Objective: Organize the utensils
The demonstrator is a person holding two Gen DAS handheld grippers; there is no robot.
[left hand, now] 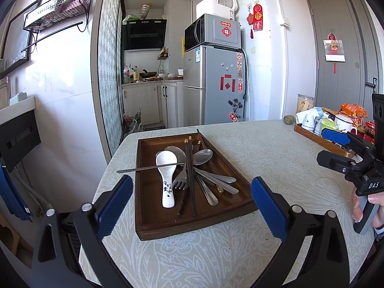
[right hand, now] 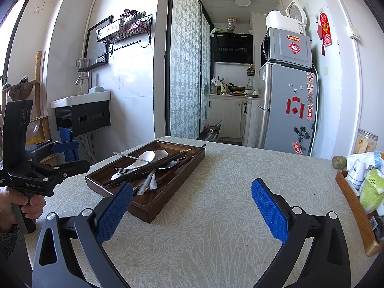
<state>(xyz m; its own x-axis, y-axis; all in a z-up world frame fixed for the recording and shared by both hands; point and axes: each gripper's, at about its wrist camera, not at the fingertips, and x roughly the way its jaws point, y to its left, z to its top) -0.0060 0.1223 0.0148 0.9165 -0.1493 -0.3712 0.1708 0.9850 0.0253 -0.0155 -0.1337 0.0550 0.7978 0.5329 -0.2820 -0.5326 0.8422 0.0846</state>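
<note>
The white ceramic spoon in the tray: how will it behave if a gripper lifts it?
The white ceramic spoon looks glazed, so probably slippery between the pads. It seems rigid and likely chips if dropped. A thin metal chopstick lies across its bowl and would probably slide off or shift when the spoon rises.

A microwave (left hand: 212,31) sits atop the grey fridge (left hand: 214,85).

Table (left hand: 252,148) covered with pale floral-patterned cloth. Dark wooden tray (left hand: 148,220) lies directly on it at near left, by the left edge. Second, lighter wooden tray (left hand: 319,139) sits at far right. Small round greenish object (left hand: 289,119) rests just beside that tray, far side.
</note>
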